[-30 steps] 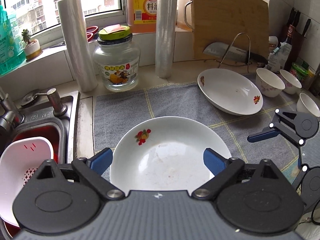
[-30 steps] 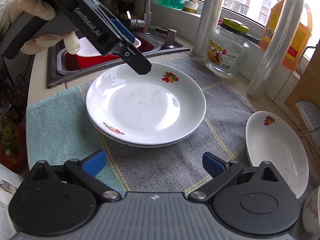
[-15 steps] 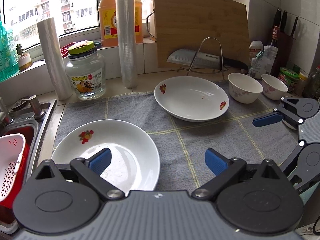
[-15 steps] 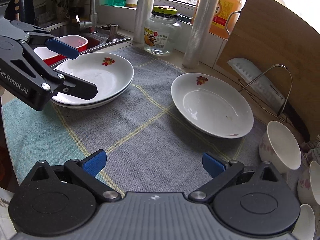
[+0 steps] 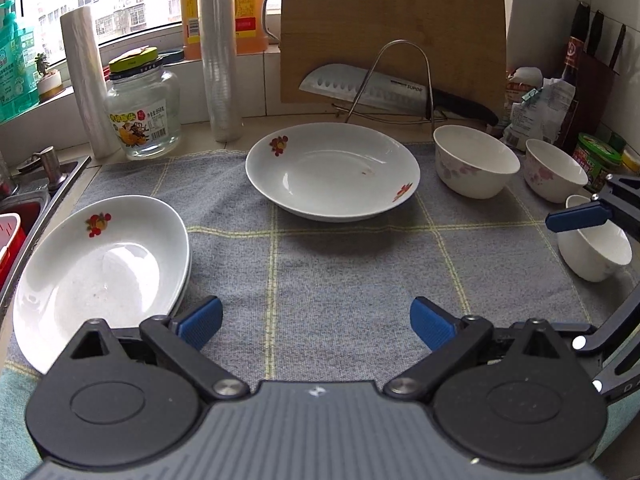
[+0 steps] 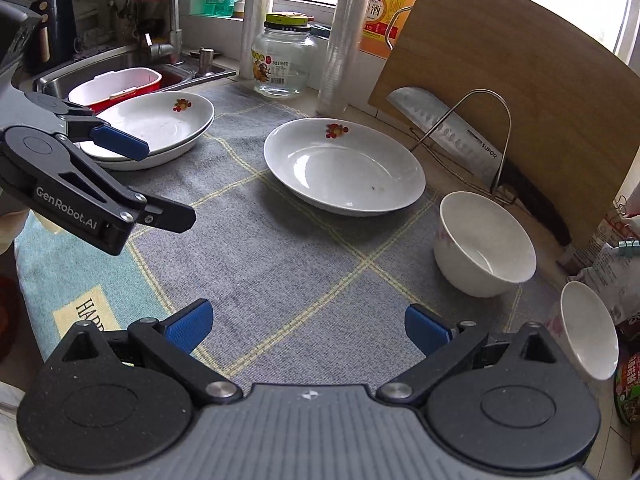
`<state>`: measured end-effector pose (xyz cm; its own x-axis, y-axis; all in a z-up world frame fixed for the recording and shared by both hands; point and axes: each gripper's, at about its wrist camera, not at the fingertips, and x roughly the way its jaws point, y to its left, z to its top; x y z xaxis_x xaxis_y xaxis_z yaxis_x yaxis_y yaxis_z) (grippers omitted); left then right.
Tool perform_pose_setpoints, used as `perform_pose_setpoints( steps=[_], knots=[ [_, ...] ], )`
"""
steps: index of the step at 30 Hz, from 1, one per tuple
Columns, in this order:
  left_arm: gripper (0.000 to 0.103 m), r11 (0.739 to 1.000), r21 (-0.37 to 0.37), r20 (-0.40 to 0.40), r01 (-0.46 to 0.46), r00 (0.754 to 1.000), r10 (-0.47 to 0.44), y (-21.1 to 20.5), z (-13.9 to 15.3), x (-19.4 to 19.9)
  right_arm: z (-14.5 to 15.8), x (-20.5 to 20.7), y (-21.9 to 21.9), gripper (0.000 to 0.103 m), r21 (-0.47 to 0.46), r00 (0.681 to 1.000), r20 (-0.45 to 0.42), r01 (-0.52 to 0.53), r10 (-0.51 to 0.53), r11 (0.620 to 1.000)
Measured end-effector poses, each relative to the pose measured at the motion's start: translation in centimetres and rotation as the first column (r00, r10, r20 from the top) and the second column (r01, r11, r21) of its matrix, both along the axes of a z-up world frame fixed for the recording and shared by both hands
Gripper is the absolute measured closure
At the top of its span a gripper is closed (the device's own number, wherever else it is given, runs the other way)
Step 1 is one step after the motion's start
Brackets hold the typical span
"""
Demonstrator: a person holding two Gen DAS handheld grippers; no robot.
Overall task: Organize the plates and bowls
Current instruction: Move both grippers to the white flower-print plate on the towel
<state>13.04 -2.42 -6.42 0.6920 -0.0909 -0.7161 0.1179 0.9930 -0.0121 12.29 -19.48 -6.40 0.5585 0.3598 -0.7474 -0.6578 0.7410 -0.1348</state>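
Both the left gripper (image 5: 316,322) and the right gripper (image 6: 308,326) were held with jaws wide apart and nothing between them, above a grey checked cloth (image 5: 340,276) spread on the counter. Two stacked plates (image 5: 100,268) lay at the cloth's sink end, a single plate (image 5: 332,172) sat near the middle, and three bowls (image 5: 476,162) were grouped at the far right before a cutting board (image 5: 392,28) and a cleaver (image 5: 368,88). The nearest bowl (image 5: 592,248) was partly covered by the right gripper's finger, and the sink (image 6: 120,60) was cut off at the frame's edge.
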Motion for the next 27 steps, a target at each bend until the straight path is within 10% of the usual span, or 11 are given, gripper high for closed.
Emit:
perform_pose_setpoints(
  steps=[27],
  knots=[
    [0.001, 0.995, 0.018, -0.029, 0.095, 0.995, -0.095, -1.8, -4.5, 9.7, 2.2, 3.9, -0.1, 0.000, -0.047, 0.996, -0.007, 0.092, -0.092, 0.995]
  ],
)
